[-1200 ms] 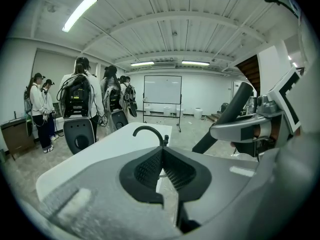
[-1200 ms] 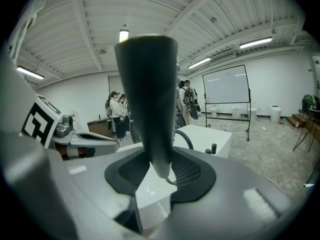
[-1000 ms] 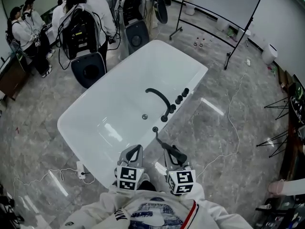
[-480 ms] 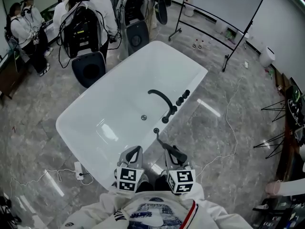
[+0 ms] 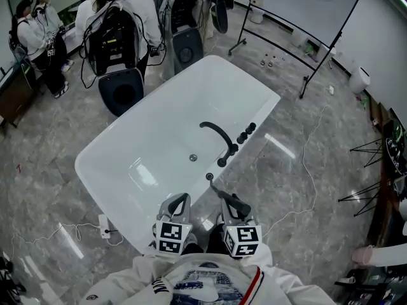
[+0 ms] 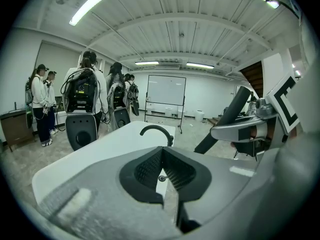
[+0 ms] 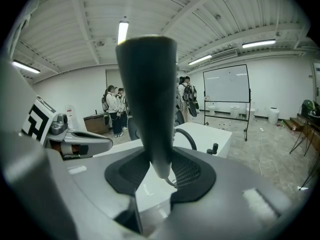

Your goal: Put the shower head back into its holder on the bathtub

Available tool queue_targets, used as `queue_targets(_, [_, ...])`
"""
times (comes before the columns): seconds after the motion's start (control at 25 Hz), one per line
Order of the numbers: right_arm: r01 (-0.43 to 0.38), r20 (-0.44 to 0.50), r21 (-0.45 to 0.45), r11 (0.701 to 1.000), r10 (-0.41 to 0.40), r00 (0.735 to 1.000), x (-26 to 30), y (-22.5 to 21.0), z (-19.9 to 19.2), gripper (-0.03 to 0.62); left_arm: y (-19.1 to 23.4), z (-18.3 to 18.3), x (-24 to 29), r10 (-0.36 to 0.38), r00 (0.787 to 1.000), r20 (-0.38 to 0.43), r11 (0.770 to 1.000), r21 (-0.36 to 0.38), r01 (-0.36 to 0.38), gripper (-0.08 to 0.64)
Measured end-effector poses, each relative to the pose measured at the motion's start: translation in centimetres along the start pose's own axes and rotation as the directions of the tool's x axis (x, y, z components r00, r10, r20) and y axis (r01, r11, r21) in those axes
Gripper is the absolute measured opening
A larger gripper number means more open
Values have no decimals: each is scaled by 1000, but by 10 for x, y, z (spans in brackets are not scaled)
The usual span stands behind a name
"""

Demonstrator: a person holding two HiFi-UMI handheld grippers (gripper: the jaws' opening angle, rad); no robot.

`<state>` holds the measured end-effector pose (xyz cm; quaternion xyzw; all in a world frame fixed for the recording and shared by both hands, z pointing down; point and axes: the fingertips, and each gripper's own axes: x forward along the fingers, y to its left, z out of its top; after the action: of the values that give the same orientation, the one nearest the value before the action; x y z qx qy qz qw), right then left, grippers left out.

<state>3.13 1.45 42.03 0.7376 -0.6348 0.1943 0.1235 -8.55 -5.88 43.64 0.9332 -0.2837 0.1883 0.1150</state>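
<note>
Currently: dark tapered plastic shower head [image 7: 147, 99] clamped in right gripper [image 7: 160, 170], near tap-side edge of white glossy bathtub [image 5: 127, 151]. Not yet seated in small black rim holder [image 5: 208, 176]. Left gripper [image 6: 162, 156] closed, nothing held. Remaining: lowering, insertion.

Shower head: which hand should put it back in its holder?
Right. The right tool grips the shower head and points toward the tub. The left tool is shut and holds nothing, so it would have to take the head over first.
</note>
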Motion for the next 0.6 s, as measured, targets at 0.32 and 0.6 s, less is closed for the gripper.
queue_targets(0.32, [-34,-2,-2,999,34,999,14,-16,6,137,-5,6,19,22,1000,-15,1000,-1,-22,0])
queue_targets(0.6, [-95,-23,-19,995,94,995,34,-33,13,137,-9,19,45,59,998,-18,998,-12,-59,0])
